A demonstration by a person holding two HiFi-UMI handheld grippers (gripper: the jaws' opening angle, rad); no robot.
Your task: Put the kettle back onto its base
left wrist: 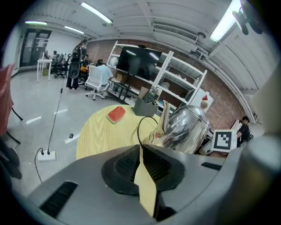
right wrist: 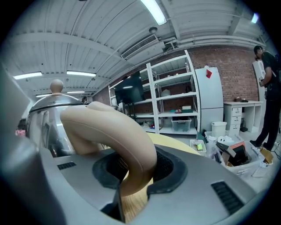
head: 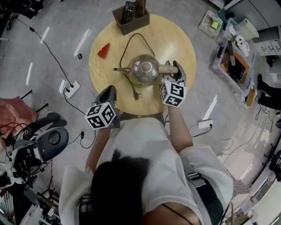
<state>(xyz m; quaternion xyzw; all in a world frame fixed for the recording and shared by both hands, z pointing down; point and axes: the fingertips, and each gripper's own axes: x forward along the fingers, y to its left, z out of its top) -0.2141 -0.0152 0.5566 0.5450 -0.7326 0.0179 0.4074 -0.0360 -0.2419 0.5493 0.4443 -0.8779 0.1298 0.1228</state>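
As right gripper [head: 176,70] clamps kettle [head: 145,69] — upright.

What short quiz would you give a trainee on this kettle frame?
1. True or false: the left tool is clamped on the kettle by its handle.
2. Which red item lies on the round table? A) watermelon slice B) apple C) mug
3. Fill in: the remote control stands in a ___ at the table's far edge.

Key: 1 false: the right tool grips the handle, and the left tool is shut and empty. 2 A. 3 box.
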